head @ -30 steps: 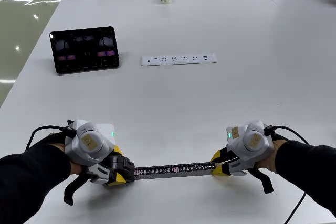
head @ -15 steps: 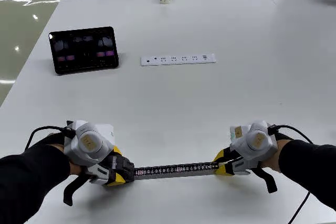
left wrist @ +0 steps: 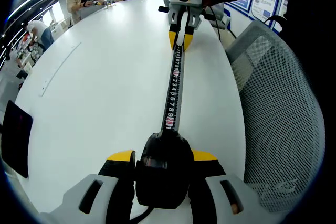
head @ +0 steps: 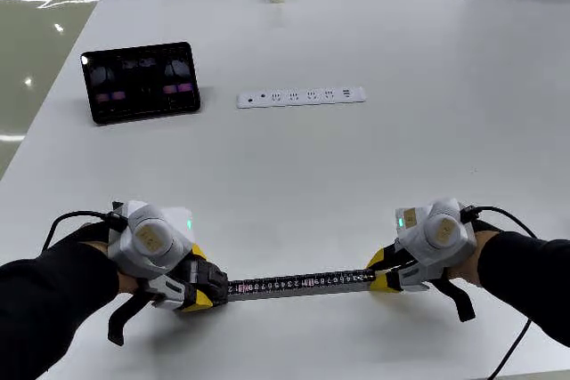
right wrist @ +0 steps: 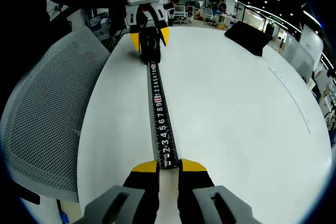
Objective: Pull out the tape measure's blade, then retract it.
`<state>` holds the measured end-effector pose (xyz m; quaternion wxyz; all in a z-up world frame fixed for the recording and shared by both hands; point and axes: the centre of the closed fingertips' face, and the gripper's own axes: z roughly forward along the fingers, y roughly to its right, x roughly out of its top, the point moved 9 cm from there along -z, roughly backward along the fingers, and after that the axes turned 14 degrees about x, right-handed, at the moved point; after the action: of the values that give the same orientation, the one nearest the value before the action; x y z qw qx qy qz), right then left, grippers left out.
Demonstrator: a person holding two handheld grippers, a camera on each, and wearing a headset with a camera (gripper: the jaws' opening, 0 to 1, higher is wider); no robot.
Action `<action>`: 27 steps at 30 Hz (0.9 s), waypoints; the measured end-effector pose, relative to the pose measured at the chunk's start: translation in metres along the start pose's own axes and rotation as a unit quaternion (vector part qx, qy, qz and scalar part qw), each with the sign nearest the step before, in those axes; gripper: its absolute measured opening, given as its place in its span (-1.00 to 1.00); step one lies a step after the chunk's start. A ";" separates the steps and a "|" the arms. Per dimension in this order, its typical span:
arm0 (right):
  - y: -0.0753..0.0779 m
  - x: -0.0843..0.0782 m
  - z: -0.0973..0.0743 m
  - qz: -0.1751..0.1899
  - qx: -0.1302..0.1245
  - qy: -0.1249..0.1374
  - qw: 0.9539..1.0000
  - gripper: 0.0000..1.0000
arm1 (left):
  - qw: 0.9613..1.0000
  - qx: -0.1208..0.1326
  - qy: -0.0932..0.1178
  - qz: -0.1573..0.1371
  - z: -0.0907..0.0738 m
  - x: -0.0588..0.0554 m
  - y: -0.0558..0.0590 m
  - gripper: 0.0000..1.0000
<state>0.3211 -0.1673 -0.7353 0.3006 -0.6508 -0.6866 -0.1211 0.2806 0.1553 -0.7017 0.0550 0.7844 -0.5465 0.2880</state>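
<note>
Our left tongs clamp the tape measure's case and our right tongs pinch the tip of the blade, which is stretched between them well on our side of the power strip, close to the edge of the table. We judge it best to pull level and straight, then ease the tip back slowly. Toward the power strip there is open room; the near edge leaves little
</note>
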 end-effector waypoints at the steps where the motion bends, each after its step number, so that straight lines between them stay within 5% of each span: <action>1: 0.000 -0.001 -0.001 0.000 0.000 0.001 1.000 -0.82 | 1.000 0.000 0.000 0.000 0.000 0.000 0.000 -0.32; 27: -0.003 0.004 0.000 0.003 -0.011 -0.010 1.000 -0.76 | 1.000 0.024 0.020 -0.005 0.001 -0.001 -0.001 -0.30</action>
<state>0.3181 -0.1642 -0.7322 0.2872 -0.6571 -0.6863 -0.1213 0.2815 0.1558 -0.7029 0.0488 0.7821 -0.5346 0.3164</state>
